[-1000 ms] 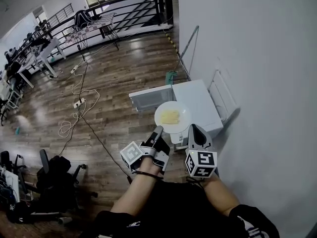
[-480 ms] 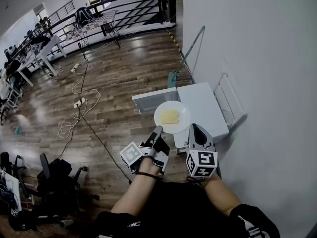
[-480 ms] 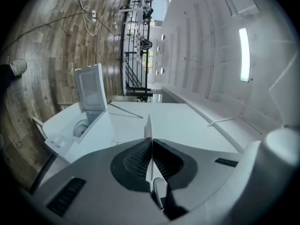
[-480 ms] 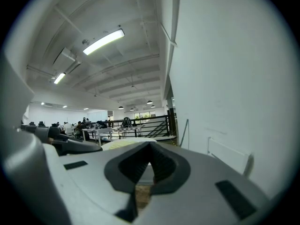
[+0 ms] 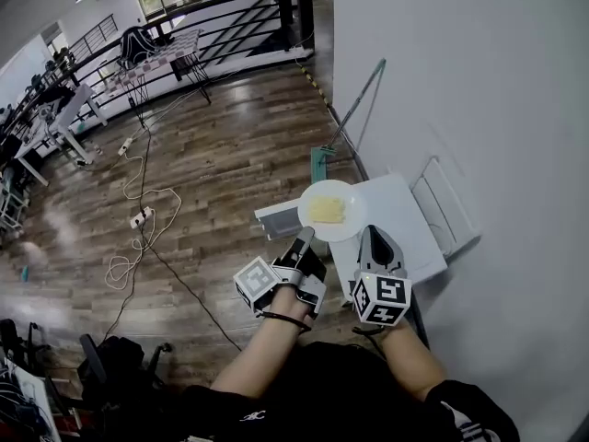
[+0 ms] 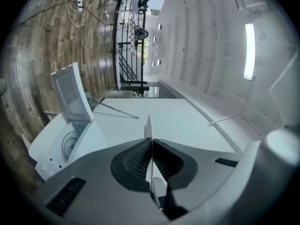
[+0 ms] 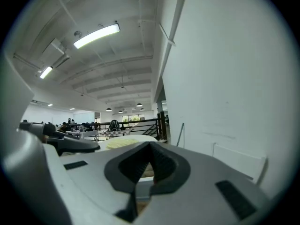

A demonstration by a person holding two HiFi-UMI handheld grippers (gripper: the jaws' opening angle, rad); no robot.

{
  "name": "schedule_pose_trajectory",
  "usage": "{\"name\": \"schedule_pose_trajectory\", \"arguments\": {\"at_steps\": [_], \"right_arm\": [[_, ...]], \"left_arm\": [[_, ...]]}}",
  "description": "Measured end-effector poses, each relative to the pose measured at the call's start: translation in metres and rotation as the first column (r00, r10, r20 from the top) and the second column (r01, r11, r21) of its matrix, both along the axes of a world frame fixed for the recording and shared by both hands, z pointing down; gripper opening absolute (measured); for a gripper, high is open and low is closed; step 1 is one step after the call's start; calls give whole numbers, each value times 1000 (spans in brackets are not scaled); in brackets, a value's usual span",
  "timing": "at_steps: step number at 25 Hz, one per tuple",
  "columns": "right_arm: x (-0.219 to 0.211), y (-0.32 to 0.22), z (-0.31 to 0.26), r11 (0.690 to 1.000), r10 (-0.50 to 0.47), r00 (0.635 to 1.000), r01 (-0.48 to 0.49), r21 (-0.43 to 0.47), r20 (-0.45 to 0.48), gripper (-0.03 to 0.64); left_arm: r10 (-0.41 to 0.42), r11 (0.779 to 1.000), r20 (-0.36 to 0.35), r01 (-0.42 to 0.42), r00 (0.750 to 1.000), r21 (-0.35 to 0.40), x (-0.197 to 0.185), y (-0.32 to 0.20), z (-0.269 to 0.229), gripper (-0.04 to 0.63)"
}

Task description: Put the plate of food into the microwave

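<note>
A white plate [image 5: 333, 212] with flat yellow food [image 5: 327, 209] is held level between both grippers, above the open door [image 5: 279, 219] of the white microwave [image 5: 402, 221] on the floor. My left gripper [image 5: 306, 237] is shut on the plate's near-left rim, seen edge-on as the rim [image 6: 148, 125] between the pads. My right gripper [image 5: 372, 234] is shut on the near-right rim; the plate [image 7: 124, 143] shows beyond its jaws. In the left gripper view the microwave [image 6: 56, 144] stands with its door [image 6: 70, 95] swung open and the cavity visible.
A mop [image 5: 352, 118] and a white rack [image 5: 446, 205] lean on the white wall to the right. Cables and a power strip [image 5: 140, 217] lie on the wood floor at left. A black office chair [image 5: 101, 366] stands at the lower left. Railing and tables are far back.
The plate and both grippers have moved forward and slightly right, from the microwave's front corner to over its open door. Both grips are unchanged.
</note>
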State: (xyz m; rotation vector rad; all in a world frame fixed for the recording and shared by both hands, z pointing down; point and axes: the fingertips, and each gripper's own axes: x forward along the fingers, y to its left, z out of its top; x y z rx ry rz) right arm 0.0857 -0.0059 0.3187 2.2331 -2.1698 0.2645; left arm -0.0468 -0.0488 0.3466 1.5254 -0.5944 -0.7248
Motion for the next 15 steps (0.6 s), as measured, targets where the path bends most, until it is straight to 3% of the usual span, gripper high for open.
{"name": "schedule_pose_trajectory", "arguments": {"at_steps": [5,11,15], "right_arm": [[-23,-48,-5,998,62,998,-62,-4,1,11],[-43,-89,-3,990,140,990,-140,-11,-9,11],[-54,-102,0,978,205,979,-206,-20,-10,11]], "left_arm": [[48,998,18,-49,999,30,-11,-58,-11,8],[138,990,-7,-138,990,9,-16,-107,-6,9],[197,980,13,-197,980,7,-22,-134,2,9]]}}
